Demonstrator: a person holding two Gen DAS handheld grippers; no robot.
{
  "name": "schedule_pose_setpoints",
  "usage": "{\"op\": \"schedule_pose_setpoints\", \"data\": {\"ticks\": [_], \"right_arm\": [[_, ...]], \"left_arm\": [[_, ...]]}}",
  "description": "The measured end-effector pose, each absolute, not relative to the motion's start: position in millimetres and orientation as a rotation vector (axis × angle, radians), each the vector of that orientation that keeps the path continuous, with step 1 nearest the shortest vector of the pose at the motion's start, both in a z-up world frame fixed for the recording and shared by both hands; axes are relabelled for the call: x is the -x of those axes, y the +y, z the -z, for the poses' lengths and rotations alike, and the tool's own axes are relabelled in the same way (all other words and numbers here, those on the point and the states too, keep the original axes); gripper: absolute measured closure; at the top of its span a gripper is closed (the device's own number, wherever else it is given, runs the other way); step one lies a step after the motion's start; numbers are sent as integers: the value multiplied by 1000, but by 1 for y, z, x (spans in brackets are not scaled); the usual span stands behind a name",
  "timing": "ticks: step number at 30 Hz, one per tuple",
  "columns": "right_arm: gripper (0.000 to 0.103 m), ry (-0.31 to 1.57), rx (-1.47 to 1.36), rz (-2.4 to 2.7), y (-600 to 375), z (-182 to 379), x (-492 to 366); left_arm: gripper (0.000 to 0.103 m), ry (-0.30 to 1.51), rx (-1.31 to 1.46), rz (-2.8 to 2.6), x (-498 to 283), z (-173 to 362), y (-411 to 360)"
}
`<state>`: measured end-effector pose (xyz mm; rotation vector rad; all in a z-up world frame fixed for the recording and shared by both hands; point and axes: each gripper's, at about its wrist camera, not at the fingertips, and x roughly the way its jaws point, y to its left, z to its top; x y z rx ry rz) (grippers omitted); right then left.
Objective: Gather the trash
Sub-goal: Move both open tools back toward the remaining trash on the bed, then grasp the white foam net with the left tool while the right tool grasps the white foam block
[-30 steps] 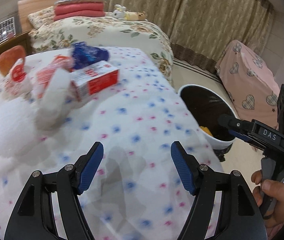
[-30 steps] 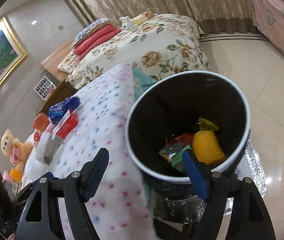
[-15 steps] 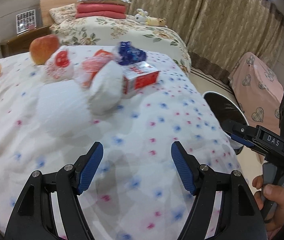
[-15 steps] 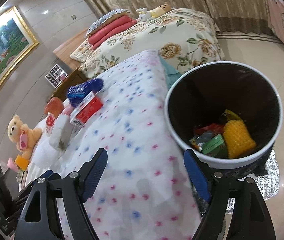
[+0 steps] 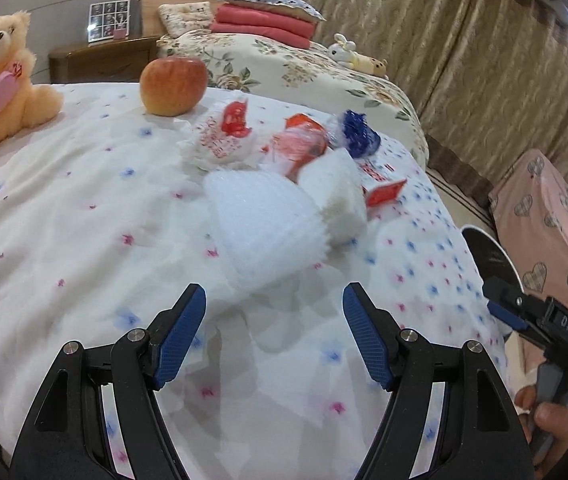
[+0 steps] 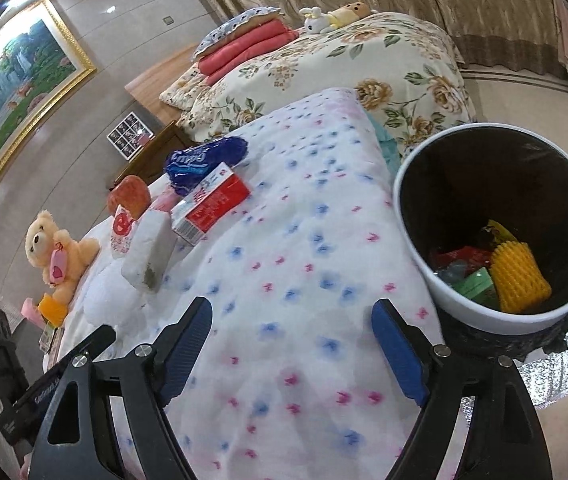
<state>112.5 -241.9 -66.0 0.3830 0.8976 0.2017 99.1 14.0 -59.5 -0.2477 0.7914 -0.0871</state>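
Observation:
Trash lies in a heap on the dotted white bedspread (image 5: 84, 208): a white foam net (image 5: 264, 232), a white foam block (image 5: 339, 196), a red-and-white carton (image 6: 212, 204), a crumpled blue wrapper (image 6: 200, 160) and red-printed wrappers (image 5: 224, 132). My left gripper (image 5: 274, 328) is open and empty just short of the foam net. My right gripper (image 6: 291, 356) hovers over the bedspread with nothing between its jaws, which are opening. Beside the bed stands the white-rimmed bin (image 6: 495, 312), holding a yellow foam net (image 6: 517, 276) and wrappers.
An apple (image 5: 174, 84) and a teddy bear (image 5: 0, 80) sit at the far side of the bedspread. A second bed with a floral cover (image 6: 363, 68) stands behind. A pink covered seat (image 5: 543, 200) is near the curtains. A hand (image 5: 551, 416) holds the other gripper at right.
The left gripper has swung away from the bin toward the trash heap, which is now closer and centred. The right view has shifted left off the bin over the bedspread, jaws a little wider.

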Motion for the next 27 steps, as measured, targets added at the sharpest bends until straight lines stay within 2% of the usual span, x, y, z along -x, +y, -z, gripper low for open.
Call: {"op": "schedule_pose_setpoints", "data": {"ticks": [6, 8, 10, 13, 19, 27], "right_arm": [[19, 913, -370, -234, -223, 67, -119], [19, 916, -366, -245, -217, 68, -122], [19, 919, -359, -261, -206, 68, -125], [19, 921, -347, -289, -191, 67, -129], [19, 927, -323, -347, -160, 69, -139], [20, 922, -305, -408, -127, 71, -156]], "left_arm": [[32, 760, 261, 94, -107, 58, 23], [42, 754, 260, 99, -108, 58, 24], [61, 758, 265, 116, -111, 59, 25], [83, 762, 257, 132, -111, 62, 25], [88, 747, 266, 114, -104, 62, 41], [88, 750, 284, 99, -99, 63, 68]]}}
